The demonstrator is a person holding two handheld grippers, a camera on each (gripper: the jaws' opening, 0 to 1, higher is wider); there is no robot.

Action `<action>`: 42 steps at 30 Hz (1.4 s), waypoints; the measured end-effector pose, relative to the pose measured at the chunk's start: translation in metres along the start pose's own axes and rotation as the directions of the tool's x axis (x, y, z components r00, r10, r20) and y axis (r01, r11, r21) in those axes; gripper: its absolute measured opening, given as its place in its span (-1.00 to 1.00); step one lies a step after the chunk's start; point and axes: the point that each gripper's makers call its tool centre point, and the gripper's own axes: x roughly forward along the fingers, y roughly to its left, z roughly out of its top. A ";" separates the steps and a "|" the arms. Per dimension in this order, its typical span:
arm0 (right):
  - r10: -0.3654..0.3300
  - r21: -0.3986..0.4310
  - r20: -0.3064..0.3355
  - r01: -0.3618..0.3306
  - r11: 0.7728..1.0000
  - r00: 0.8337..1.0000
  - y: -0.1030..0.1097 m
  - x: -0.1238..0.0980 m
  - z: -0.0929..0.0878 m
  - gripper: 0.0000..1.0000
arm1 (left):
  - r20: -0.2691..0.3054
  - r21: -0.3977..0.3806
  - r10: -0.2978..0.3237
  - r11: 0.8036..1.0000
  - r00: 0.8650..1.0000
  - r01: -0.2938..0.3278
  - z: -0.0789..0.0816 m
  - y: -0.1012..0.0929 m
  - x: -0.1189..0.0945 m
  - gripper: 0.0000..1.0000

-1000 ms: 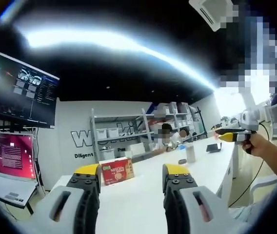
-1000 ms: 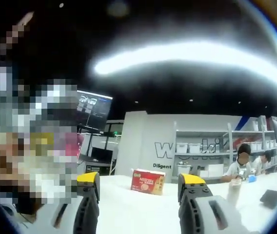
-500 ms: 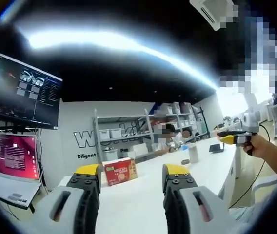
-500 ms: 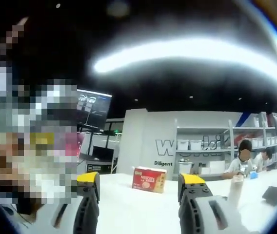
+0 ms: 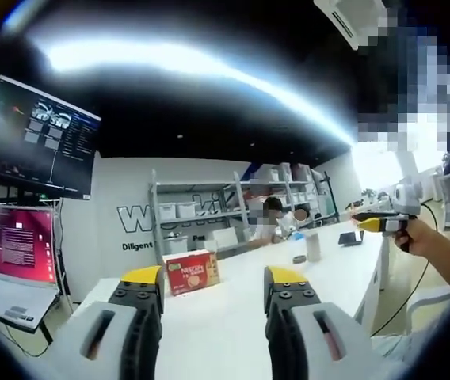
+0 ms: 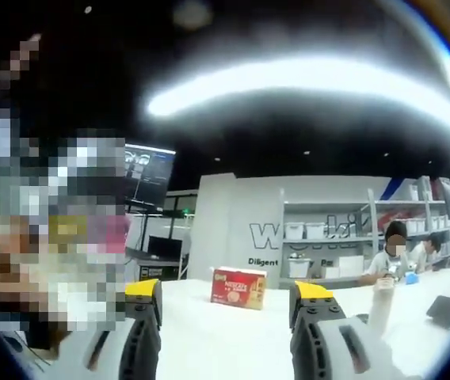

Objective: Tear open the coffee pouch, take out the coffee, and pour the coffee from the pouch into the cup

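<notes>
A red coffee box stands on the white table, straight beyond my left gripper, which is open with nothing between its yellow-tipped jaws. A pale cup stands farther back to the right. In the right gripper view the same red box stands ahead of my right gripper, also open and empty, with the cup to its right. A hand holds the right gripper up at the right edge of the left gripper view. Both grippers are well short of the box.
A wall monitor and a laptop with a red screen are at the left. Shelving with white bins lines the back wall, and people sit at the table's far end. A dark flat device lies near the cup.
Both views have drifted slightly with the hands, so the box sits a little differently in the picture. Both grippers stay open and nothing has been taken hold of.
</notes>
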 end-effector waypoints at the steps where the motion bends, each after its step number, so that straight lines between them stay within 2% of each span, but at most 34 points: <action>1: -0.001 -0.002 0.000 0.001 1.000 1.000 -0.001 -0.001 0.000 0.30 | -0.009 -0.002 -0.012 1.000 1.000 0.012 -0.003 -0.003 0.001 0.04; 4: -0.002 -0.002 0.014 0.003 1.000 1.000 -0.003 -0.007 0.001 0.30 | -0.024 -0.015 -0.028 0.999 0.999 0.028 -0.009 -0.007 0.002 0.04; 9: -0.004 -0.001 0.010 0.004 1.000 1.000 -0.004 -0.012 -0.001 0.30 | -0.017 -0.017 -0.037 0.999 0.999 0.037 -0.007 -0.016 -0.004 0.04; 11: -0.005 -0.001 0.026 0.005 1.000 1.000 -0.003 -0.015 0.002 0.31 | -0.022 -0.020 -0.036 0.999 0.999 0.035 -0.010 -0.017 -0.006 0.04; 14: 0.002 -0.001 0.031 -0.002 1.000 1.000 -0.001 -0.015 0.003 0.31 | -0.024 -0.029 -0.033 0.999 0.999 0.033 -0.011 -0.016 -0.009 0.05; 24: 0.018 0.007 0.040 -0.018 1.000 0.999 0.001 -0.011 0.005 0.31 | 0.013 -0.044 0.008 0.999 1.000 -0.007 0.000 0.000 -0.019 0.03; 29: 0.016 0.008 0.034 -0.016 1.000 0.999 -0.003 -0.007 0.003 0.31 | 0.021 -0.052 0.017 0.999 1.000 -0.016 -0.002 0.005 -0.011 0.01; 32: 0.010 0.009 0.027 -0.010 1.000 1.000 -0.008 -0.006 0.000 0.31 | 0.011 -0.058 0.008 0.998 1.000 -0.008 -0.009 0.004 -0.001 0.01; 36: 0.020 0.017 0.047 -0.020 1.000 0.999 -0.011 -0.004 0.001 0.31 | -0.007 -0.051 -0.010 0.999 1.000 0.010 -0.015 0.001 0.012 0.01; 42: 0.015 0.032 0.039 -0.016 0.999 0.999 -0.015 -0.002 -0.010 0.31 | -0.019 -0.040 -0.022 0.999 1.000 0.022 -0.022 0.007 0.031 0.02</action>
